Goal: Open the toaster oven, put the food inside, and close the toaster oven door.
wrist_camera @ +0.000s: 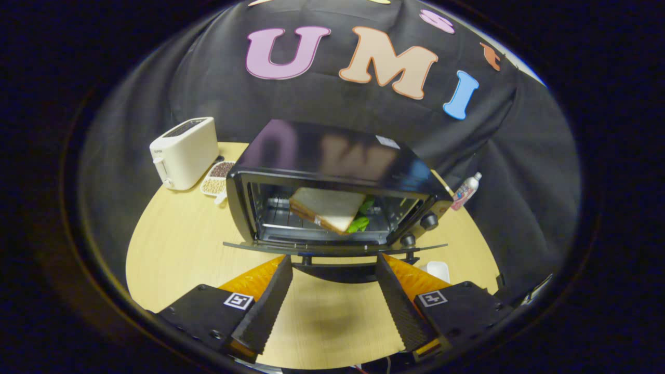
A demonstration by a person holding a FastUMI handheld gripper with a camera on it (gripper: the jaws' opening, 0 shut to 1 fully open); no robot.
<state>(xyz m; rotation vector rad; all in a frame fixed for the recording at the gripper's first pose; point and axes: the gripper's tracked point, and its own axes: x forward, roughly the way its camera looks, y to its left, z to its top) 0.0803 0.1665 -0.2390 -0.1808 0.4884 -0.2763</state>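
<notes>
Tool (332, 262) fingers apart, empty | sandwich (328, 209) inside toaster oven (332, 156) | door (332, 249) down

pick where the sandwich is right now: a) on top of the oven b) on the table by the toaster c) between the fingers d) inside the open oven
d: the sandwich sits inside the oven with its door down, and the open gripper holds nothing.

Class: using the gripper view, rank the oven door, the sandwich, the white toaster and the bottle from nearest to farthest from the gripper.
The gripper is open, fingers empty.
1. Oven door, lowered just ahead of the fingers.
2. Sandwich, inside the oven.
3. White toaster, beyond at left, and bottle, beyond at right: too close to call.
</notes>
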